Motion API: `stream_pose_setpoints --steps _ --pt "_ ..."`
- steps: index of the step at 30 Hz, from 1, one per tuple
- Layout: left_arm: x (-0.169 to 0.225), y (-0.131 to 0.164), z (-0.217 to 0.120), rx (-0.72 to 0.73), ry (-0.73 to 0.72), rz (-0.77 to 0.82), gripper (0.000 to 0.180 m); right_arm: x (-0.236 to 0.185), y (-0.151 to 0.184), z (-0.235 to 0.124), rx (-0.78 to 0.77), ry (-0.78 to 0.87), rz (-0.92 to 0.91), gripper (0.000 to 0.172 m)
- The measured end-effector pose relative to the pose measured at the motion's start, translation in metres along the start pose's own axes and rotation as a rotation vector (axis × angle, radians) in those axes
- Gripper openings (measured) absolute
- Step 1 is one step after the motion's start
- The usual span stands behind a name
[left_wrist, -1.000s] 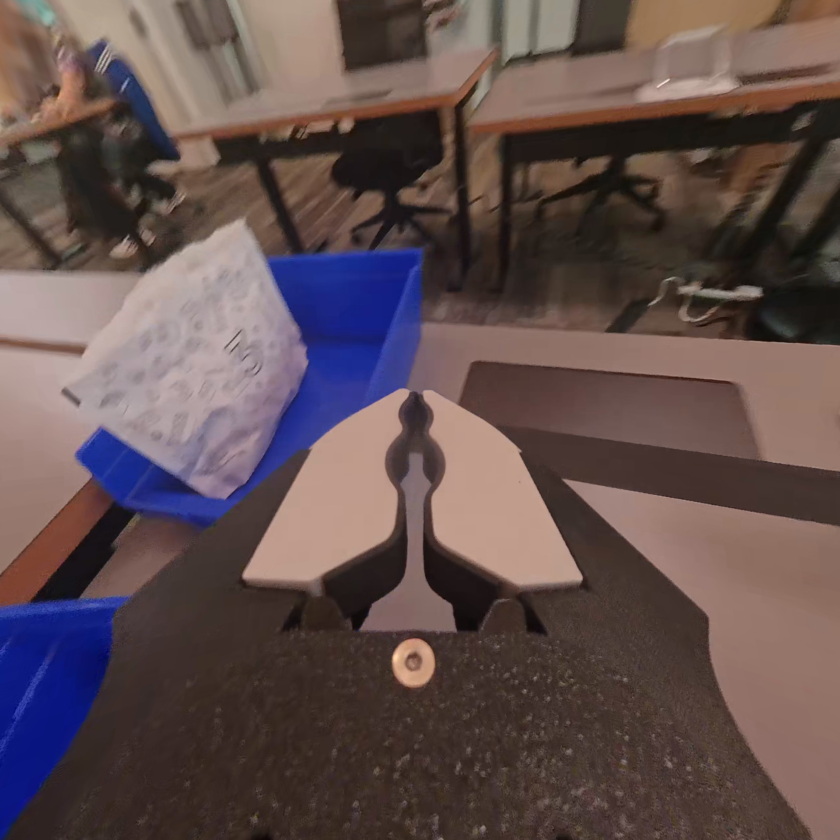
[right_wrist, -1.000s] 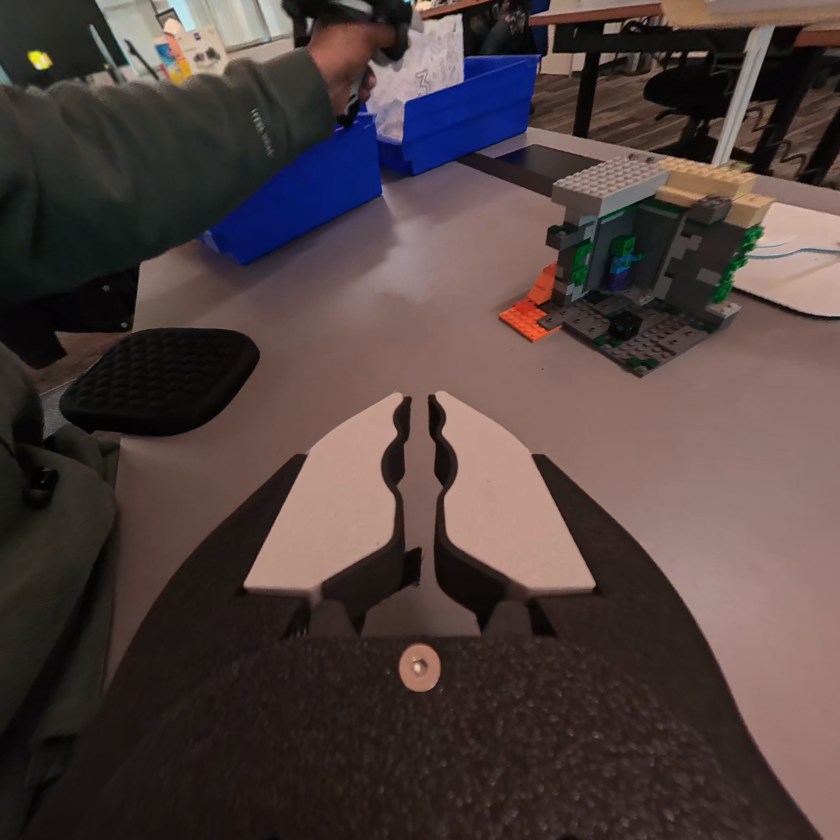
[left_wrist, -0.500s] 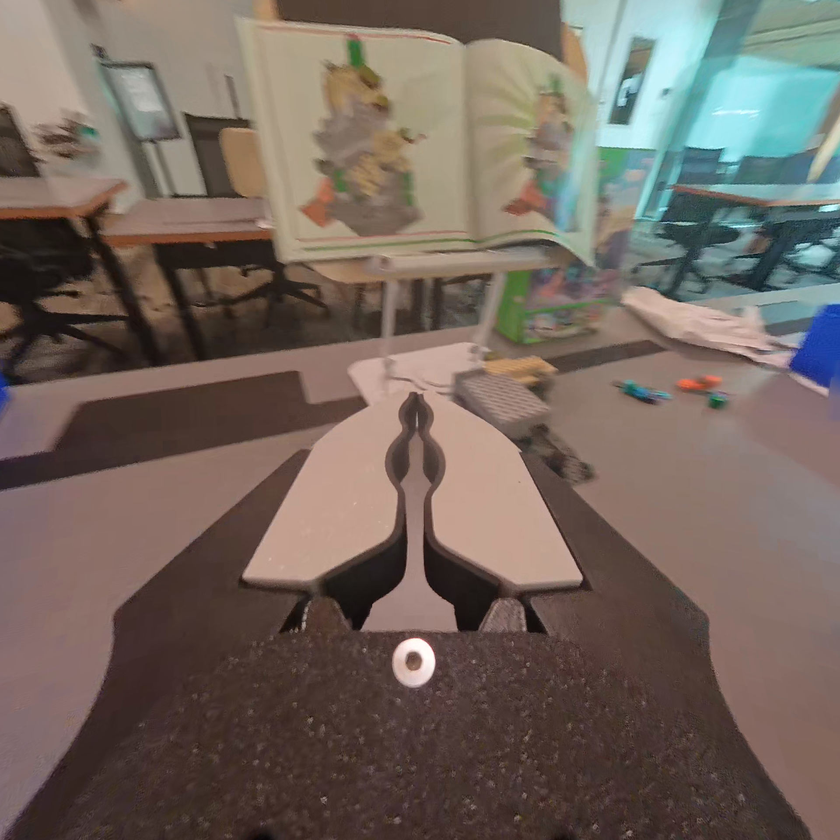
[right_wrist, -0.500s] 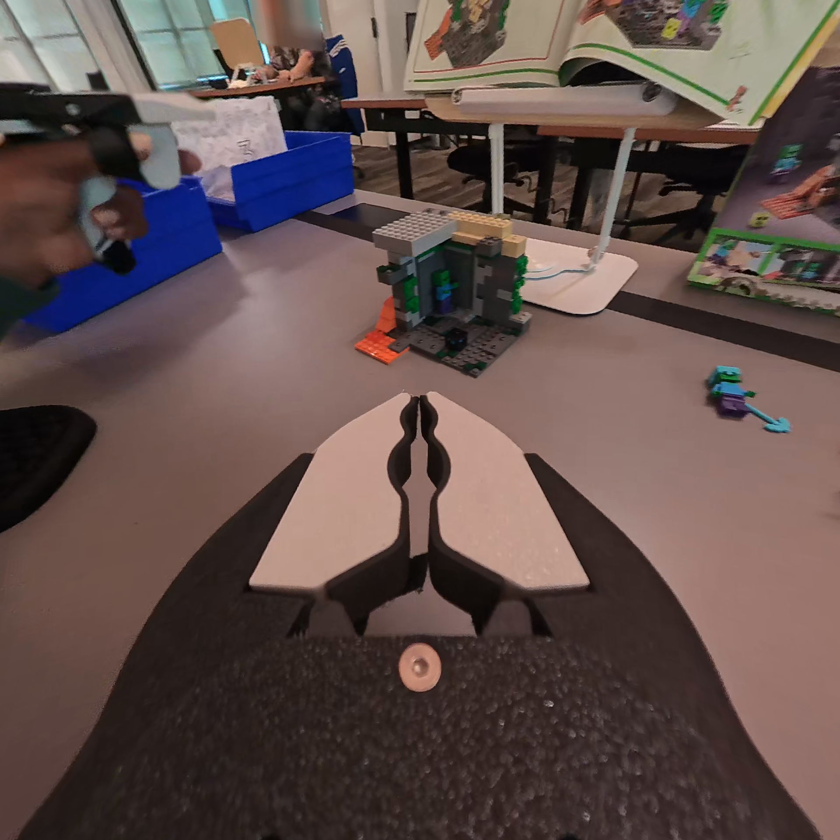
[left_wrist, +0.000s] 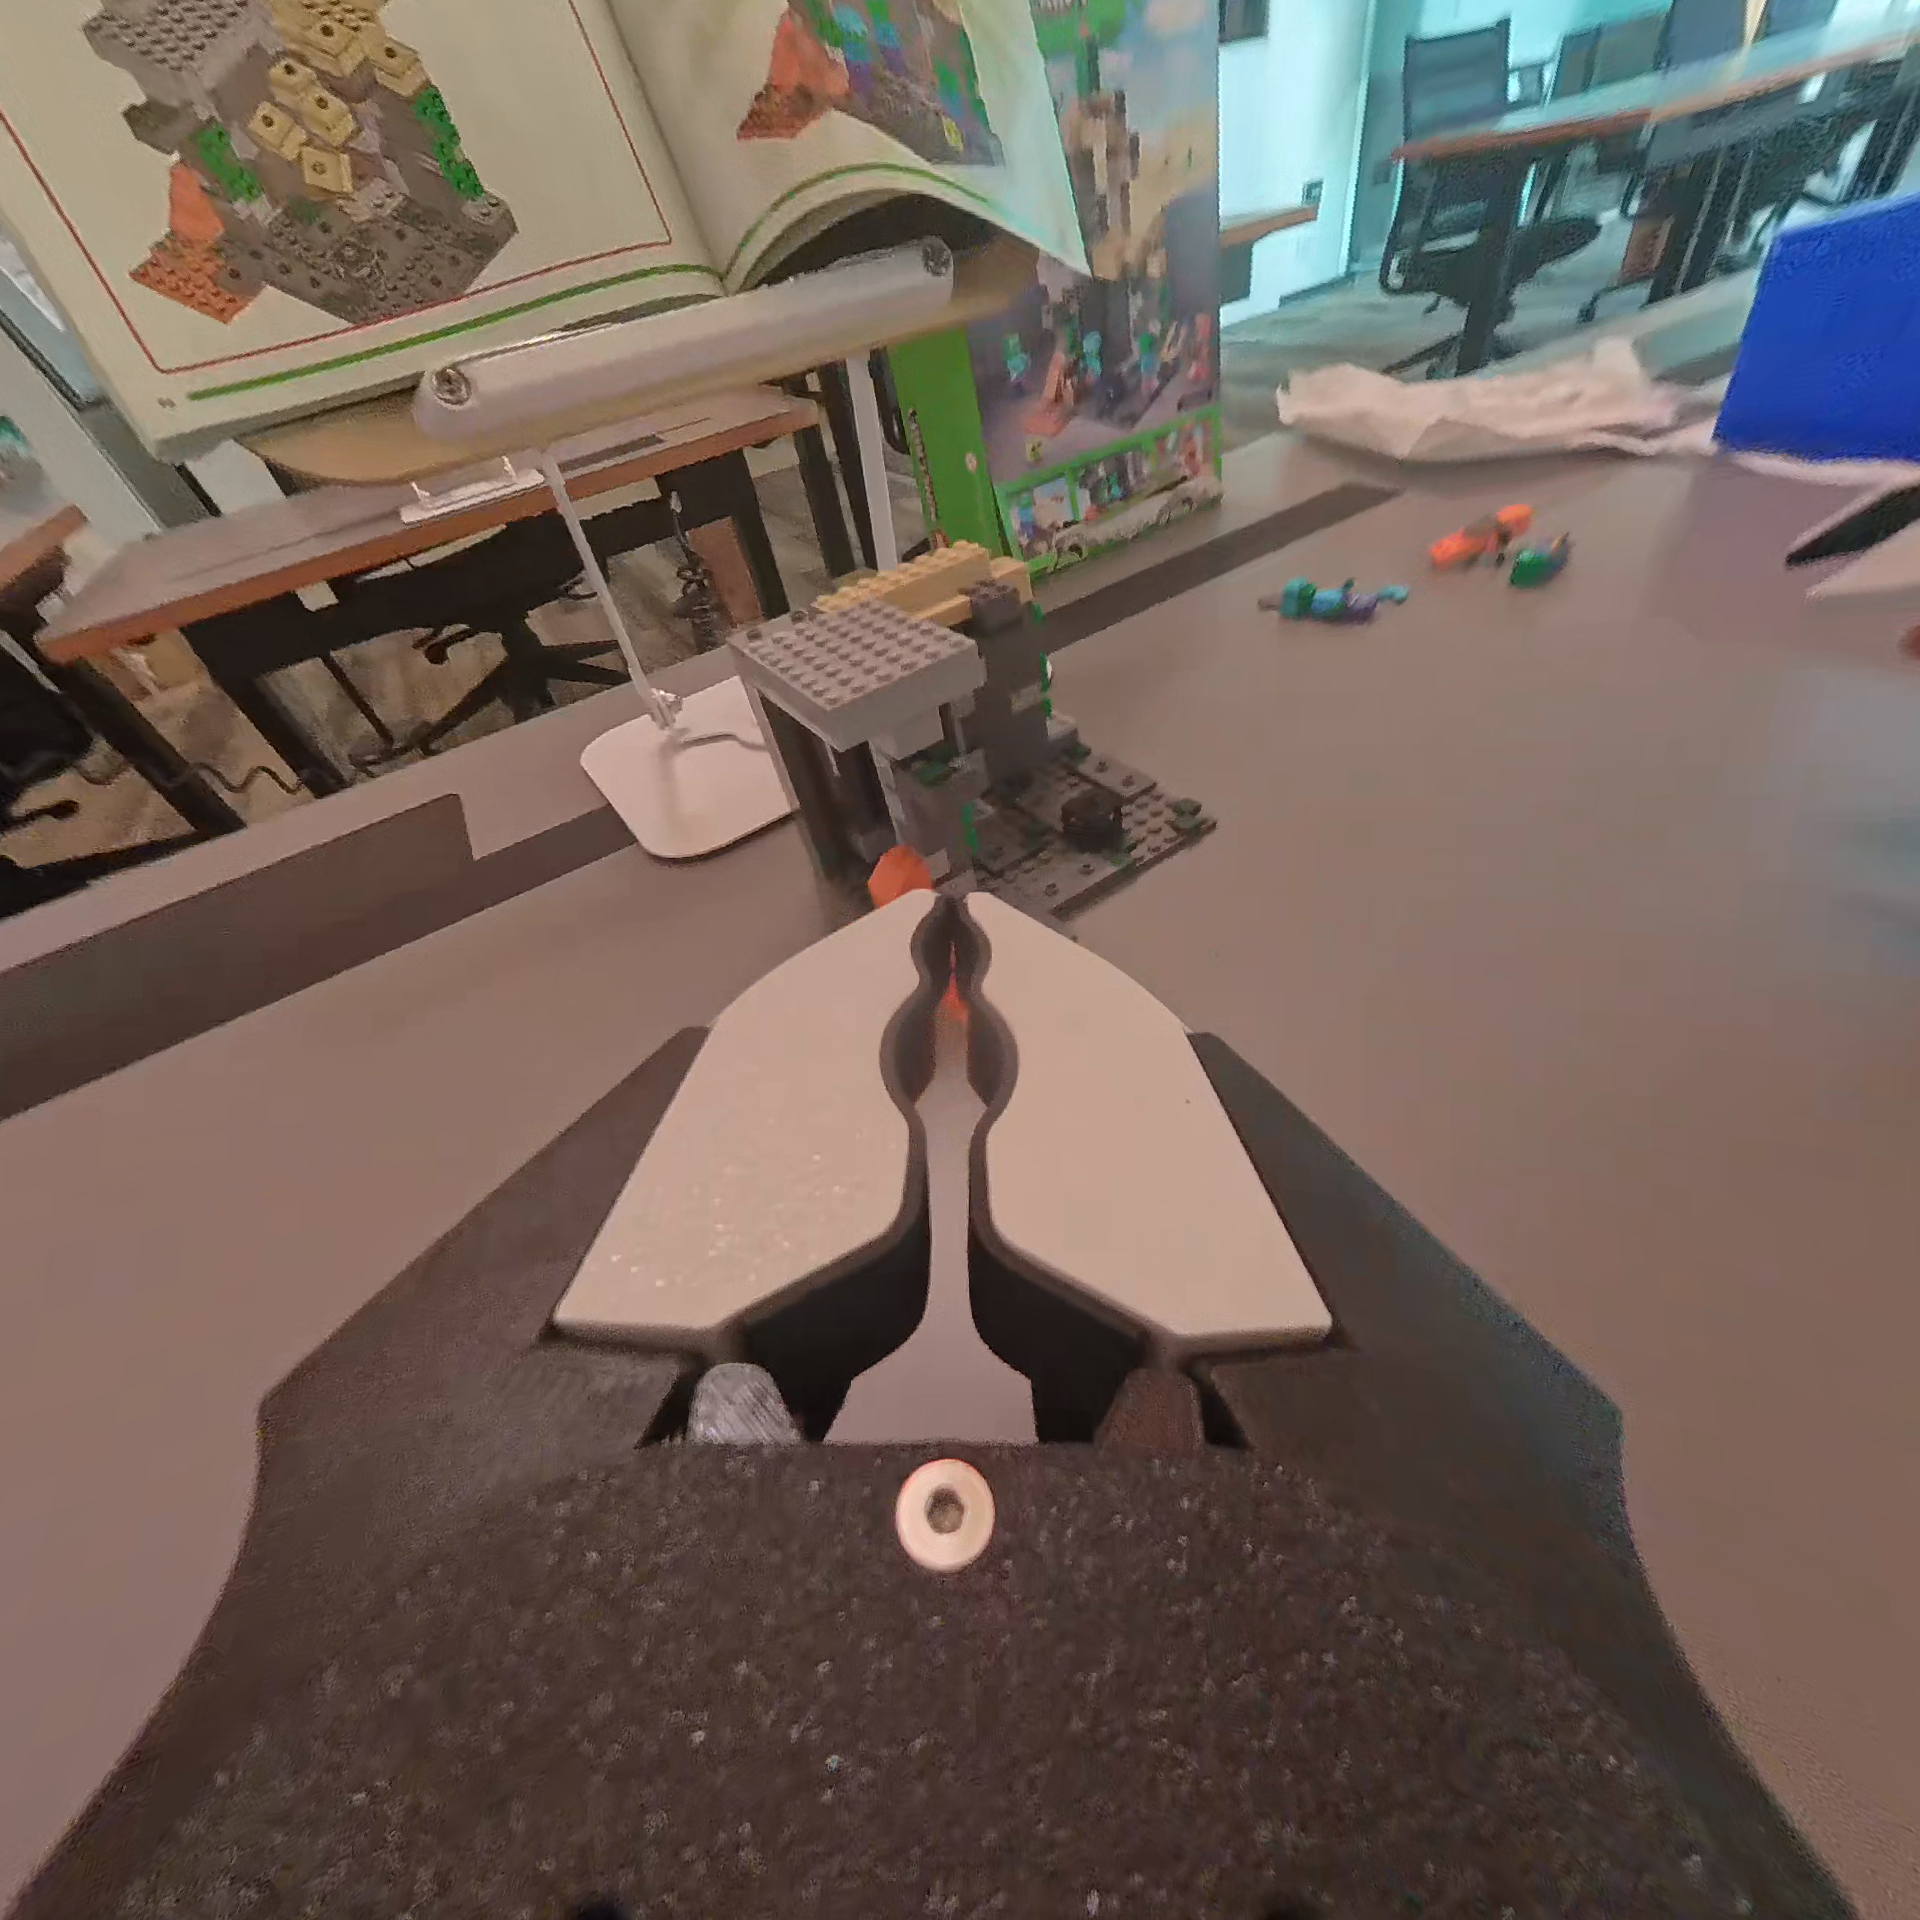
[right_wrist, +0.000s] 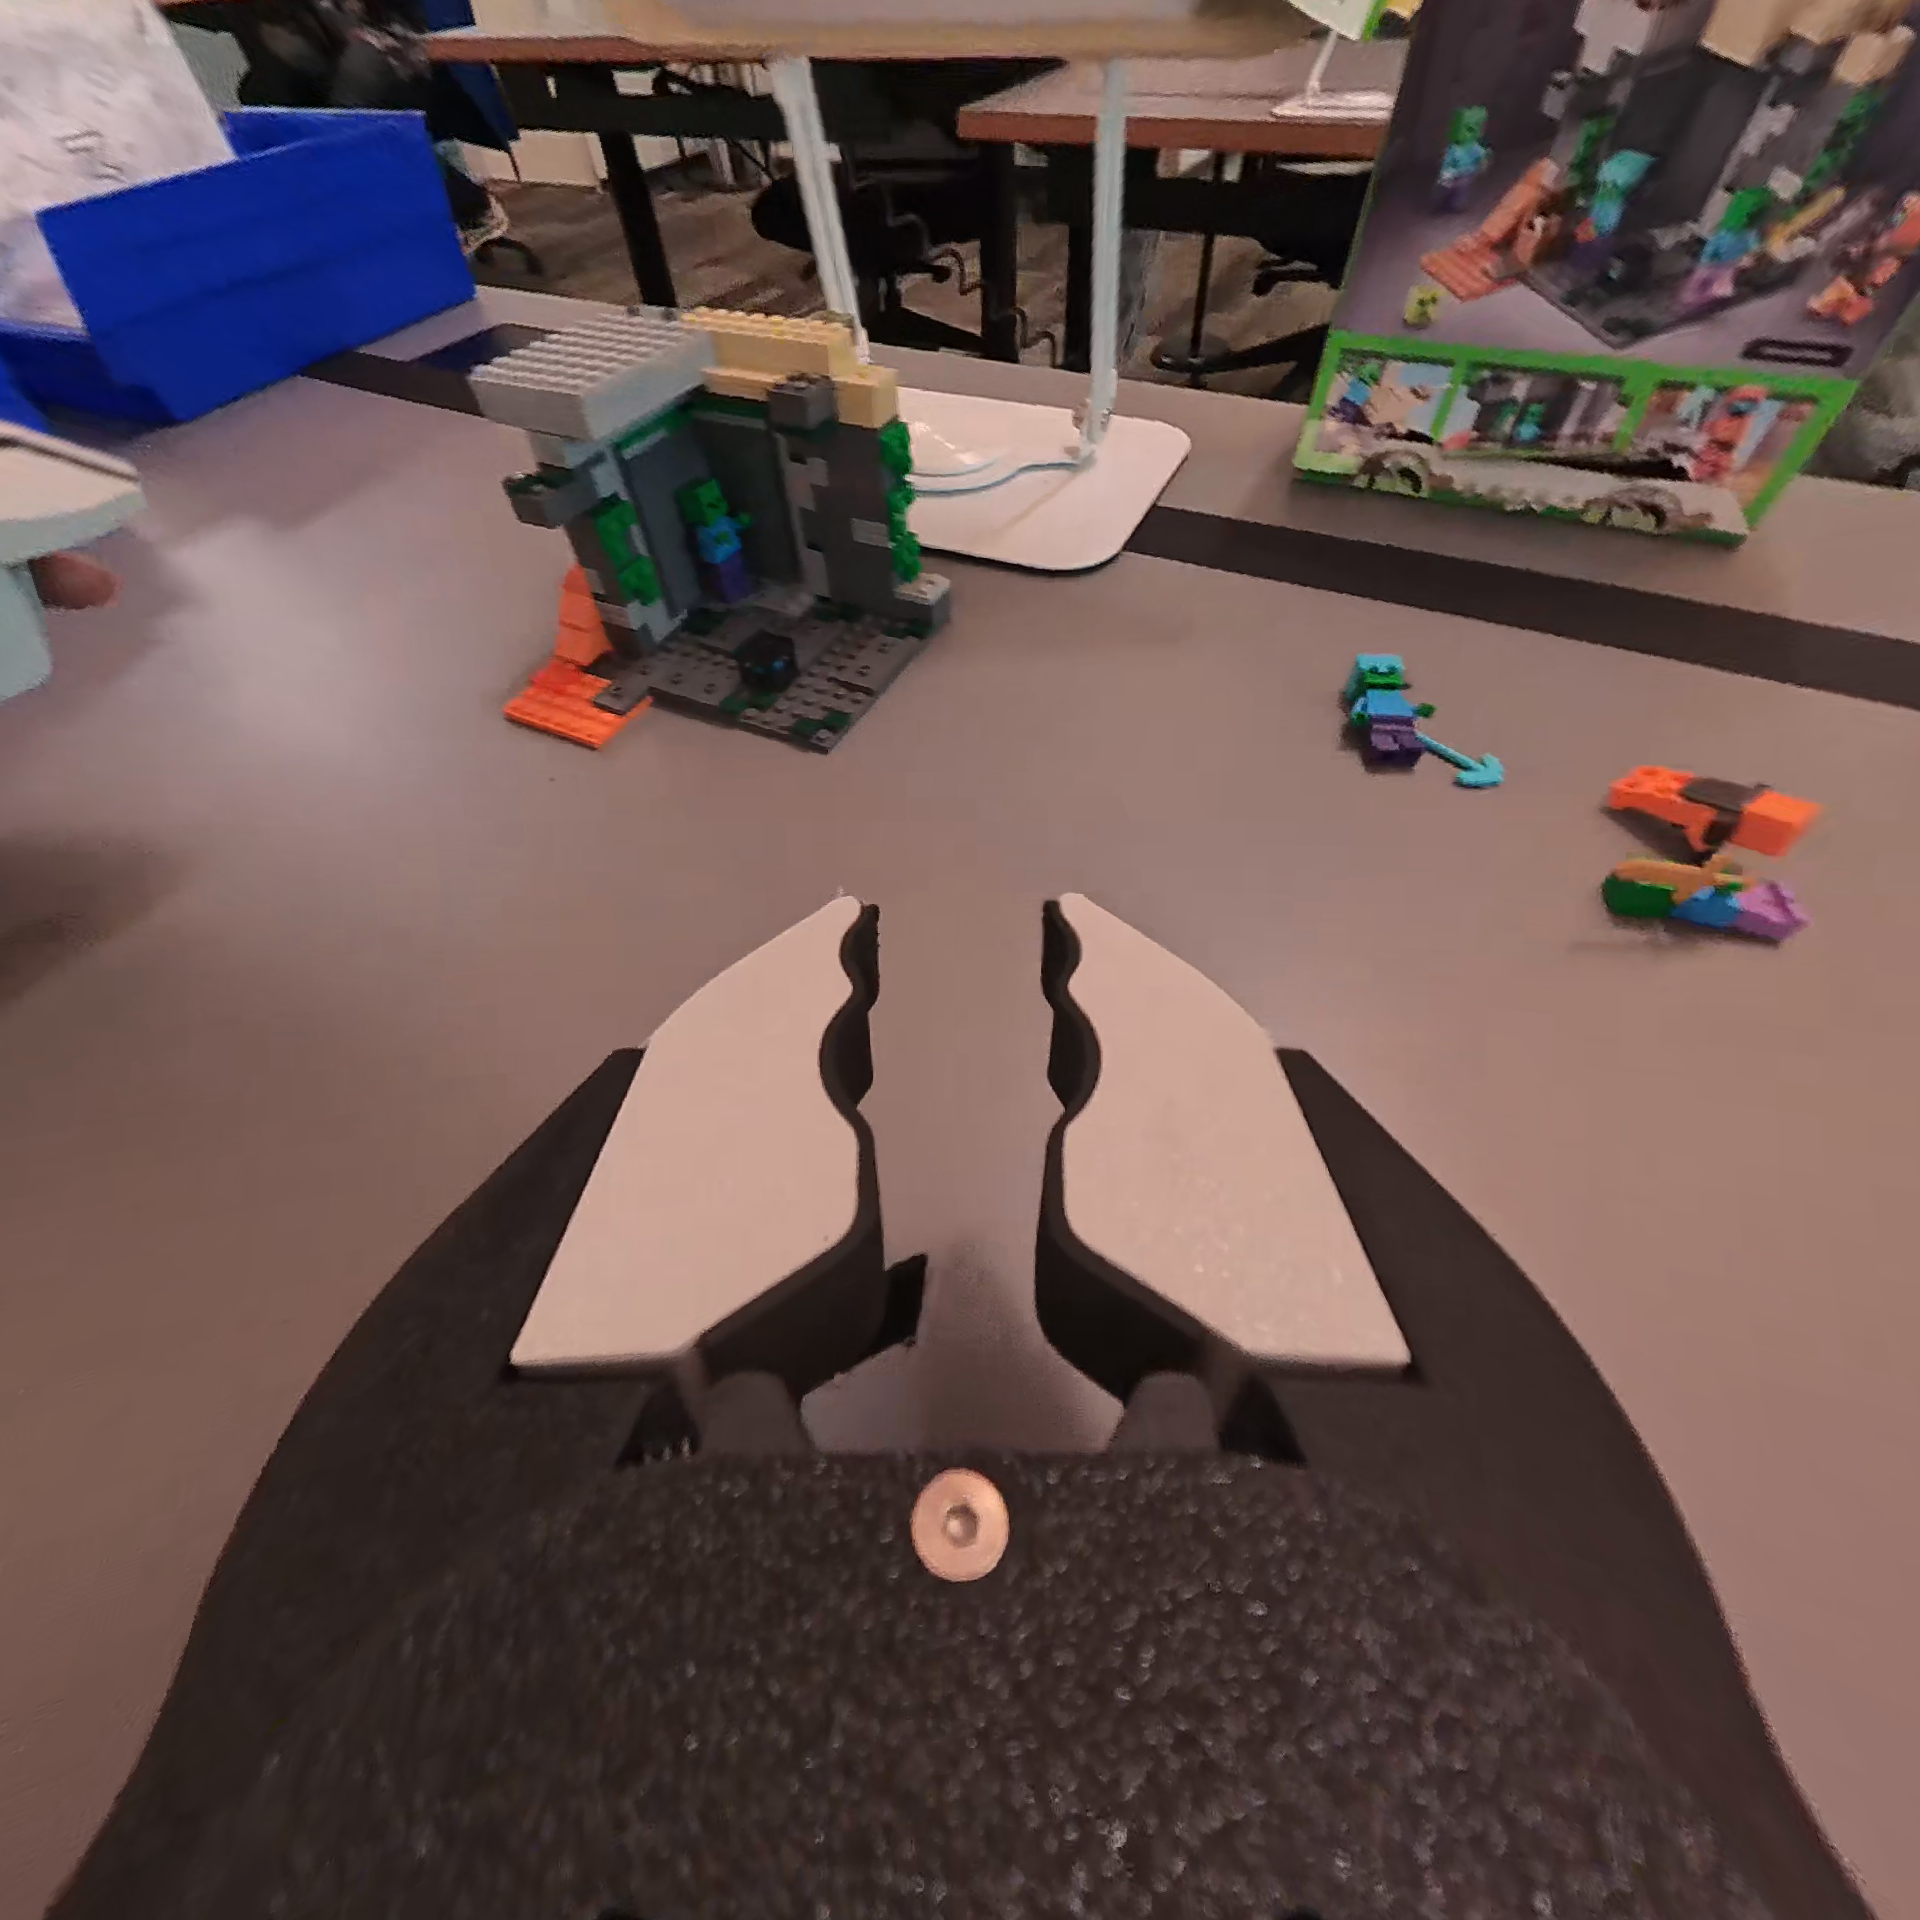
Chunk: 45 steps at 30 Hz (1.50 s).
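One brick building (right_wrist: 717, 540), one loose figure (right_wrist: 1387, 712), two brick clusters (right_wrist: 1709, 816). Left tongs (left_wrist: 951, 912) pressed together, empty; right tongs (right_wrist: 958, 914) spread over bare table (right_wrist: 1351, 1039).

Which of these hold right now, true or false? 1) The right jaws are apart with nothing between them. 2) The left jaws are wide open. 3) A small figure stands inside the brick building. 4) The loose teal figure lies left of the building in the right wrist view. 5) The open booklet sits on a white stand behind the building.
1) True: the right gripper has its jaws apart over bare table.
2) False: the left gripper has its jaws together.
3) True: a green and blue figure stands in the brick building.
4) False: the teal figure lies to its right.
5) True: the booklet rests on the white stand.
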<state>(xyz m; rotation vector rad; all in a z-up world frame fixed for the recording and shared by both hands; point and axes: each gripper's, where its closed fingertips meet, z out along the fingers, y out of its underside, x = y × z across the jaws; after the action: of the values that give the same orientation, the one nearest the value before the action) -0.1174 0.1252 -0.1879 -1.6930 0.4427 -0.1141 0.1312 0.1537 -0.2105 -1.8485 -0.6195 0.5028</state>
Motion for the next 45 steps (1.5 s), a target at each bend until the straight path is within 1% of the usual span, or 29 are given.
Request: stream_pose_setpoints --steps 4,5,8,11,12,14,19,20,22,25,29,32,35,37,40,42,45 --pt "-0.004 -0.001 -0.001 0.018 -0.017 0.051 0.000 0.006 0.003 0.006 0.009 0.002 0.036 0.040" --pt "-0.007 0.000 -0.001 0.022 -0.023 0.062 0.016 0.004 0.003 0.008 0.011 -0.006 0.037 0.044" --pt "-0.012 0.002 0.000 0.013 0.001 0.033 0.031 -0.008 0.003 0.013 0.029 -0.053 0.046 0.054" --pt "-0.013 0.006 0.003 -0.006 0.032 -0.009 0.053 -0.022 0.001 0.019 0.036 -0.102 0.033 0.066" --pt "-0.012 0.005 0.003 -0.002 0.037 -0.015 0.058 -0.026 -0.001 0.021 0.039 -0.116 0.024 0.069" --pt "-0.010 0.003 0.003 0.011 0.040 0.000 0.061 -0.034 -0.003 0.023 0.046 -0.144 0.013 0.074" --pt "-0.004 0.003 0.003 0.011 0.058 0.023 0.061 -0.041 -0.008 0.023 0.067 -0.184 0.035 0.075" --pt "-0.002 0.001 0.003 0.014 0.064 0.022 0.061 -0.039 -0.010 0.023 0.074 -0.178 0.038 0.074" --pt "0.001 -0.002 0.001 0.027 0.072 0.033 0.060 -0.025 -0.015 0.018 0.098 -0.111 0.016 0.072" --pt "0.005 -0.001 0.002 0.021 0.077 0.061 0.059 0.020 -0.029 0.006 0.145 0.055 -0.015 0.065" --pt "0.007 0.005 0.004 0.006 0.088 0.058 0.057 0.107 -0.042 -0.010 0.155 0.259 -0.043 0.055" --pt "0.007 0.008 0.006 -0.004 0.093 0.047 0.056 0.182 -0.054 -0.009 0.105 0.368 -0.114 0.048" --pt "0.009 0.010 0.008 -0.005 0.097 0.056 0.053 0.262 -0.071 0.005 0.021 0.450 -0.139 0.046" --pt "0.011 0.014 0.010 -0.016 0.100 0.071 0.052 0.312 -0.078 0.024 -0.076 0.504 -0.176 0.044" --pt "0.011 0.020 0.013 -0.035 0.100 0.097 0.051 0.374 -0.066 0.057 -0.291 0.558 -0.225 0.045" --pt "0.010 0.020 0.013 -0.029 0.094 0.109 0.050 0.403 -0.056 0.075 -0.414 0.590 -0.271 0.045" --pt "0.007 0.020 0.012 -0.028 0.083 0.117 0.048 0.433 -0.035 0.094 -0.592 0.608 -0.333 0.045"
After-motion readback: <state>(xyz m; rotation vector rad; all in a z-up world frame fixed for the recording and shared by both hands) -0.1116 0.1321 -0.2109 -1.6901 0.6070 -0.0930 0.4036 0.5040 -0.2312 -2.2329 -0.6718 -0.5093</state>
